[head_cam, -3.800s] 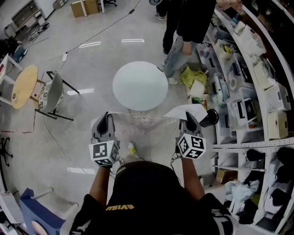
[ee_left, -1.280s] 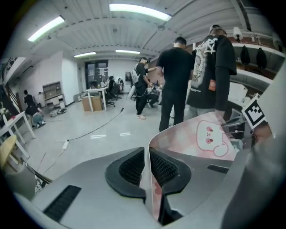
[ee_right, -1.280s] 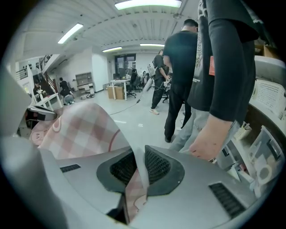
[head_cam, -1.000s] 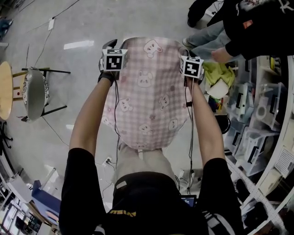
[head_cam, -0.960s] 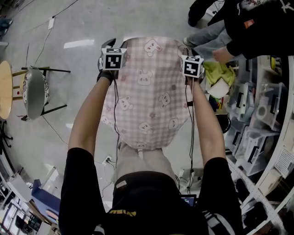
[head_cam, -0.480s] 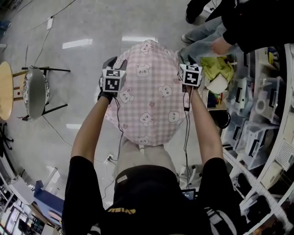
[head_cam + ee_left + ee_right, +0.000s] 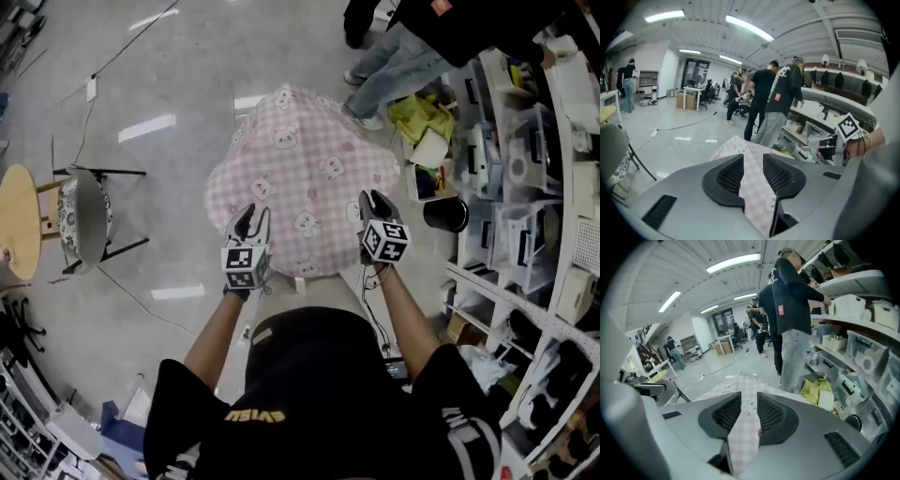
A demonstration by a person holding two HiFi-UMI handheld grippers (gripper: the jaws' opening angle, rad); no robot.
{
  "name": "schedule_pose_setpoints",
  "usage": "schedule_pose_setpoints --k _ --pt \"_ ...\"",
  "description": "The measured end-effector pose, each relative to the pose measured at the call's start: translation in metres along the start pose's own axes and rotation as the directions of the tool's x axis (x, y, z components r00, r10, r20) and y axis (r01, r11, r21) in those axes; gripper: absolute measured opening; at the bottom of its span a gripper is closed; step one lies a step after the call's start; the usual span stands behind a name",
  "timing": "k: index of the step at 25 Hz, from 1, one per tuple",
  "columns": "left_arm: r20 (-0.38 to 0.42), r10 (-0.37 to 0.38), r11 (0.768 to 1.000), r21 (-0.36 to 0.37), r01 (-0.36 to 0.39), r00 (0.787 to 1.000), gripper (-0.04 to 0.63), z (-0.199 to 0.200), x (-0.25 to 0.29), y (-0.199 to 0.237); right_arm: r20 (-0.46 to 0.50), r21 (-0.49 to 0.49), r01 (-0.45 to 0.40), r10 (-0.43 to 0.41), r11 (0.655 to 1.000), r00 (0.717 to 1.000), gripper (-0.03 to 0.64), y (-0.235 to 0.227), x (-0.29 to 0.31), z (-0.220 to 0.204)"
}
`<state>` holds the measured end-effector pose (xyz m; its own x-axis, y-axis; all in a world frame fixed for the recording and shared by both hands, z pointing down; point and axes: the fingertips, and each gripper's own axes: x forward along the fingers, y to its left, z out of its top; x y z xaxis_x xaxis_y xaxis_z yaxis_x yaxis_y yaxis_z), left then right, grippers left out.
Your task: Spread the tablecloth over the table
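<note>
The tablecloth (image 7: 305, 187) is lying draped over the table, hiding its top. The left gripper (image 7: 251, 223) and right gripper (image 7: 373, 204) are working its near edge, jaws apart but closing around the hem, probably for straightening it.

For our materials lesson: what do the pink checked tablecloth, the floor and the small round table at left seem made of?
Tablecloth: likely thin woven fabric, matte; it drapes in soft folds. Floor: hard and glossy, perhaps sealed concrete or vinyl; it mirrors ceiling lights. Round table: seemingly pale wood or veneer, by its tan top.
</note>
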<state>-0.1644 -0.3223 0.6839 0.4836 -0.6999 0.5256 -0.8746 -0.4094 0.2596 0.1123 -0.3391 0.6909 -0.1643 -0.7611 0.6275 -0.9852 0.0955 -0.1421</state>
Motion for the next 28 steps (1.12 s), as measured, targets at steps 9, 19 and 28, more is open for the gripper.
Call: schedule_pose_setpoints --k 9,19,28 --pt "0.224 -0.147 0.979 0.174 0.109 0.963 0.074 0.038 -0.087 -0.112 0.212 -0.062 -0.053 0.065 0.997 0.975 0.019 0.05 -0.131 0.016" --pt "0.397 0.07 0.975 0.167 -0.147 0.915 0.018 0.047 -0.206 -0.18 0.336 -0.137 -0.054 0.098 0.989 0.937 0.002 0.012 -0.259 0.01" --pt "0.4 0.141 0.976 0.097 -0.195 0.906 0.017 0.024 -0.245 -0.228 0.417 -0.102 -0.126 0.158 0.987 0.895 0.002 -0.014 -0.327 -0.009"
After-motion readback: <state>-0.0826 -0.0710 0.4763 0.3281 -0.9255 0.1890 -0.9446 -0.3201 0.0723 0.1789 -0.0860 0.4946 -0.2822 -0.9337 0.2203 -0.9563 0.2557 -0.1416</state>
